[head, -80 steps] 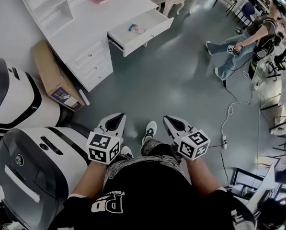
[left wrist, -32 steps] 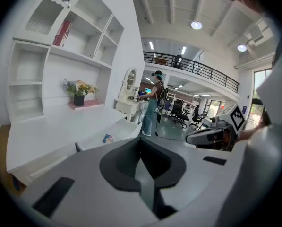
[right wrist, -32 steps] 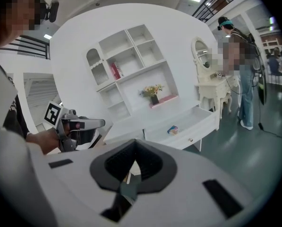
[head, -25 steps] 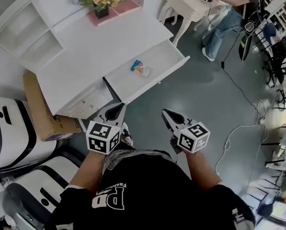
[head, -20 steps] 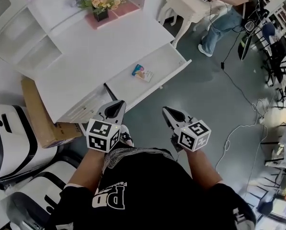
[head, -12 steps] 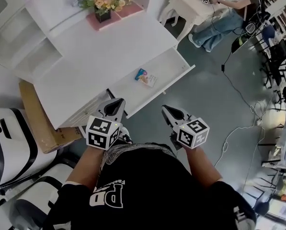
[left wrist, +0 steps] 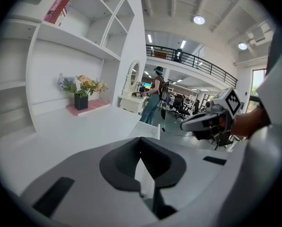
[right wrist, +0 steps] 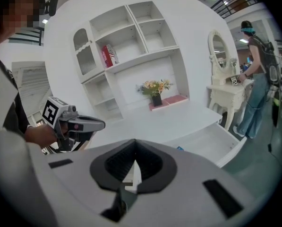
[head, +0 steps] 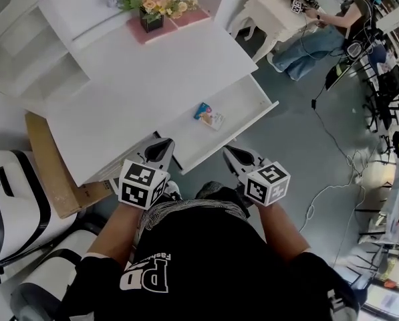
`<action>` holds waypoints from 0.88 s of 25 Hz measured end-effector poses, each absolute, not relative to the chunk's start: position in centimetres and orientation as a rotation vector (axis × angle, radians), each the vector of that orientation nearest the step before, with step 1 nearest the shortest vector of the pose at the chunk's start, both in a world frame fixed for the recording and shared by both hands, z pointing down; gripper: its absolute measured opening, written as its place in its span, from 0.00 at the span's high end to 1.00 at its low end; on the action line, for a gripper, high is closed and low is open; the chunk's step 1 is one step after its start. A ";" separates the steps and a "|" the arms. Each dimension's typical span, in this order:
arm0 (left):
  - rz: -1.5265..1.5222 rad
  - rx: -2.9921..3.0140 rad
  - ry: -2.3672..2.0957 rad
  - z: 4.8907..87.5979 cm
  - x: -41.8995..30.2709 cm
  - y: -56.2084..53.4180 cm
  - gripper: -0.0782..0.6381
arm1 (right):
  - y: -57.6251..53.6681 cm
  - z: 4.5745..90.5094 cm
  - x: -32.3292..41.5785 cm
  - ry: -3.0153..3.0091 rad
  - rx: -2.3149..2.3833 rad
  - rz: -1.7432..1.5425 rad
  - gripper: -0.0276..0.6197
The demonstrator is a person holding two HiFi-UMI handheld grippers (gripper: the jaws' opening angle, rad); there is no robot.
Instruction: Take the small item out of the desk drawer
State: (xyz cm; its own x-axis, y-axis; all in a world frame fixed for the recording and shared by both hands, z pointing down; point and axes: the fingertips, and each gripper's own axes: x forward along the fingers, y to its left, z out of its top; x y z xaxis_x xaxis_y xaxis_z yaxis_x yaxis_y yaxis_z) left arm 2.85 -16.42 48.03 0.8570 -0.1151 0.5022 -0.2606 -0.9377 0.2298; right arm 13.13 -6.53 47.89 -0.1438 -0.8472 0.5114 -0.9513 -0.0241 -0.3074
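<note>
The small colourful item [head: 209, 114] lies in the open white desk drawer [head: 244, 104], with a blue corner of the small item [right wrist: 179, 149] showing over my right gripper's body. My left gripper [head: 163, 142] is held low before the desk's front, left of the drawer. Its jaws are together with nothing in them. My right gripper [head: 228, 152] is level with it, just short of the drawer's front edge, shut and empty. Each gripper view shows the other gripper: the right gripper [left wrist: 202, 122] and the left gripper [right wrist: 86, 125].
A flower pot [head: 156, 11] on a pink mat stands at the back of the white desk top [head: 146, 72]. A cardboard box [head: 49, 159] and white machines [head: 5, 186] are at the left. A person [head: 323, 35] stands at a small table at the far right, and cables [head: 326, 179] lie on the floor.
The desk and its open drawer have come closer and lower in the head view. Both grippers have moved forward together towards the drawer's front, still shut.
</note>
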 end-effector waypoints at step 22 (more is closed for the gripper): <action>0.684 2.453 -0.713 52.3 8.0 -19.0 0.87 | -14.1 55.7 22.1 -2.155 1.424 0.861 0.94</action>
